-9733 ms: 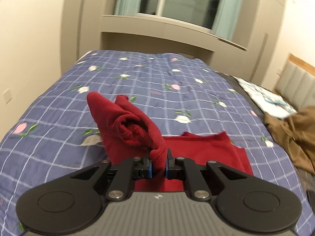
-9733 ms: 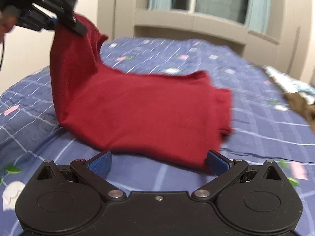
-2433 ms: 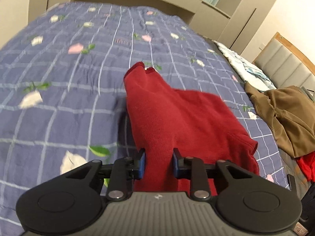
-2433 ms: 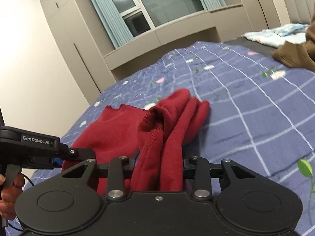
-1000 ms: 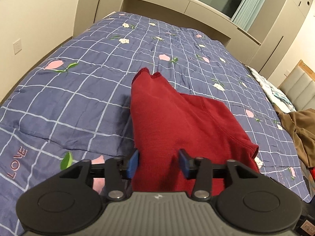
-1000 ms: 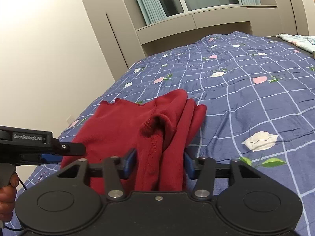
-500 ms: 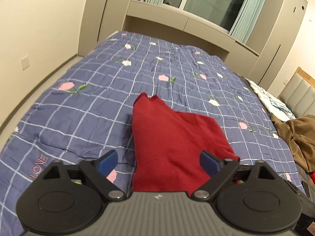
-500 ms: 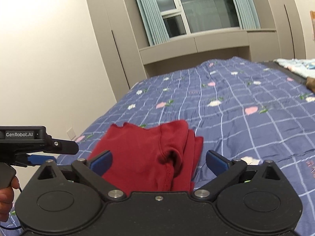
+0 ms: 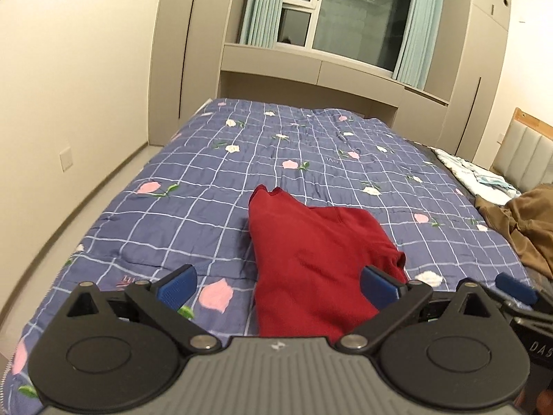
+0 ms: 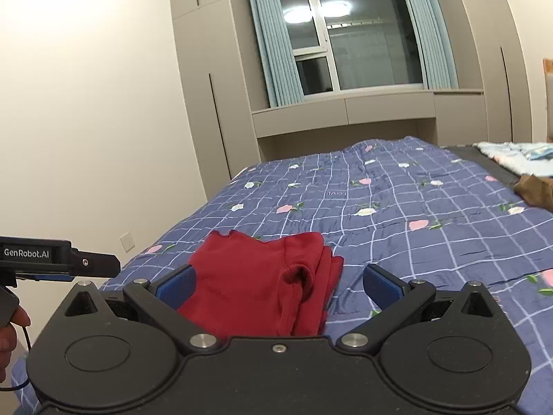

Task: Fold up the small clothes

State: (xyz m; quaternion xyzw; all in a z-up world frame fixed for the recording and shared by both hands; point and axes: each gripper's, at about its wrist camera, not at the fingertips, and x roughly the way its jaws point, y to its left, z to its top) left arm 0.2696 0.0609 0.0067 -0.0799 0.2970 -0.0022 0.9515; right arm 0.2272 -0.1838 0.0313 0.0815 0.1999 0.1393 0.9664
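Home bedroom: quilted bed (image 9: pixel 242 186), curtained window (image 10: pixel 359 38), built-in wardrobes (image 10: pixel 207 79), padded headboard (image 9: pixel 525 159).

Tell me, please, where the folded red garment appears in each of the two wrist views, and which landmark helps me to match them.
Left wrist view: the red garment lies low, just right of centre, on the blue checked quilt.
Right wrist view: the red garment lies low, just left of centre, its stacked fold edges toward the right.
Shared landmark: the window with pale blue curtains above the far end of the bed.
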